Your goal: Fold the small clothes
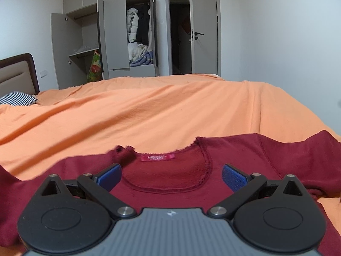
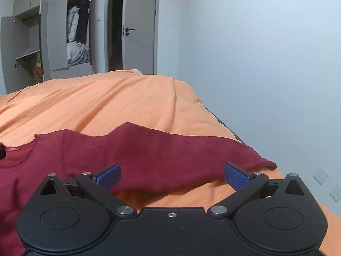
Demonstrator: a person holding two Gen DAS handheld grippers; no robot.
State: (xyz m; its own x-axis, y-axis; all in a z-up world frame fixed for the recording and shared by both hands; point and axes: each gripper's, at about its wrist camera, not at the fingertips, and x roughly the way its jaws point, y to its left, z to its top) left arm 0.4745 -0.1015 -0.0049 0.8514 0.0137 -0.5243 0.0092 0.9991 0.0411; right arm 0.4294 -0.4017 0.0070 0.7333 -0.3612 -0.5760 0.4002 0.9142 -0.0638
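Observation:
A dark red long-sleeved shirt (image 1: 245,155) lies spread on the orange bed cover (image 1: 149,111), collar facing away, with a red label (image 1: 158,157) inside the neckline. My left gripper (image 1: 171,175) hovers open just over the neckline, its blue pads (image 1: 108,176) wide apart and holding nothing. In the right wrist view the same shirt (image 2: 149,155) stretches out to the right, its sleeve end (image 2: 266,163) near the bed's edge. My right gripper (image 2: 172,175) is open above the sleeve and shoulder, nothing between its fingers.
A grey wardrobe (image 1: 110,36) with open doors and hanging clothes stands beyond the bed, beside an open room door (image 1: 204,32). A checked pillow (image 1: 18,99) and headboard (image 1: 17,72) are at far left. The bed's right edge (image 2: 230,132) drops toward the wall.

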